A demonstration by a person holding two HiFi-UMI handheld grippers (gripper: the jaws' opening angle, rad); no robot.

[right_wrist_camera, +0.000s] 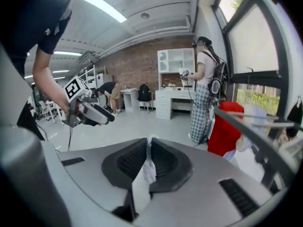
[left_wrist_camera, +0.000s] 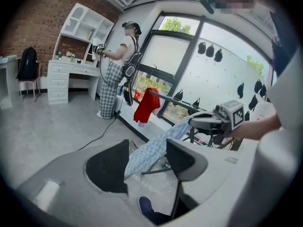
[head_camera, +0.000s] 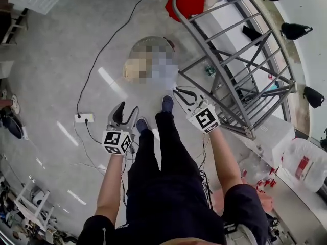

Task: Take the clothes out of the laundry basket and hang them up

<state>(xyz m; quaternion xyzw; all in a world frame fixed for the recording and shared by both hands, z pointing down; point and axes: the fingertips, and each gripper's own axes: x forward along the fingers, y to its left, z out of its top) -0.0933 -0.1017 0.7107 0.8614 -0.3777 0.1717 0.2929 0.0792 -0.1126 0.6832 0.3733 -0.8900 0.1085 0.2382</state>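
Now the right gripper point(right_wrist_camera: 148, 150) pinches the blue garment point(left_wrist_camera: 154, 150), slanting down between the left gripper's point(left_wrist_camera: 147, 148) spread jaws.

Head cam looks steeply down on glossy grey floor point(head_camera: 56, 50). Gripper cams sit close behind own jaws, approx level; all 3 views share red hanging garment point(left_wrist_camera: 146, 105).

Right gripper point(right_wrist_camera: 148, 150) clamps a pale cloth point(right_wrist_camera: 149, 170)

Grey floor point(head_camera: 51, 60) has a white power strip point(head_camera: 84, 118) on it, with a black cable point(head_camera: 107, 45) snaking away. By the brick wall point(left_wrist_camera: 33, 22) there's a white dresser point(left_wrist_camera: 66, 79) with a shelf unit point(left_wrist_camera: 83, 27) on top. Another person point(left_wrist_camera: 116, 70) in checked trousers stands just beside it, and there's a black backpack point(left_wrist_camera: 28, 63) off to its left.
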